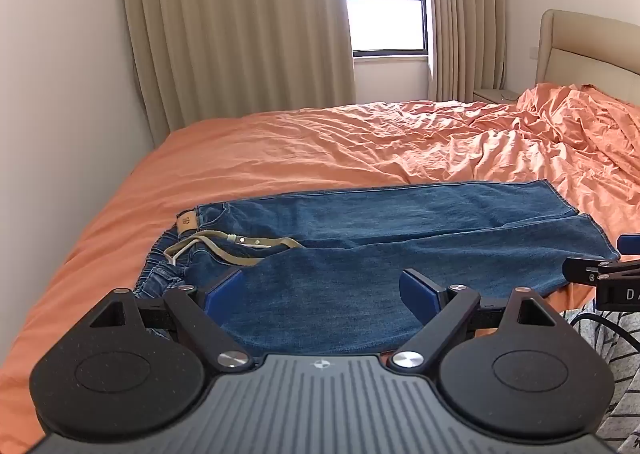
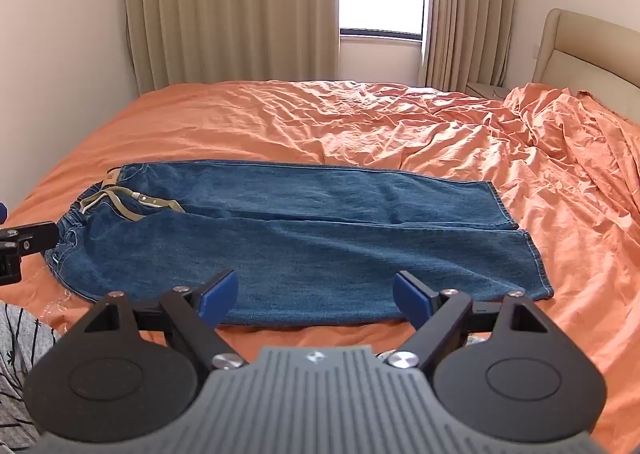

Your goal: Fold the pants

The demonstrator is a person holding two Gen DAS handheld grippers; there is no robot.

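Blue jeans (image 1: 380,238) lie flat on the orange bed, waist to the left with a beige drawstring (image 1: 224,248), legs side by side running right. They also show in the right wrist view (image 2: 304,230). My left gripper (image 1: 320,290) is open and empty, hovering over the near edge of the jeans close to the waist. My right gripper (image 2: 316,294) is open and empty, above the near edge of the near leg, toward the hems (image 2: 524,250). Part of the right gripper shows at the left wrist view's right edge (image 1: 600,278).
The orange bedsheet (image 2: 360,122) is wrinkled, bunched toward the beige headboard (image 2: 588,50) at the right. A wall (image 1: 60,114) runs along the bed's left side. Curtains (image 1: 240,22) and a window stand behind. Grey patterned cloth (image 1: 616,342) lies at the bed's near edge.
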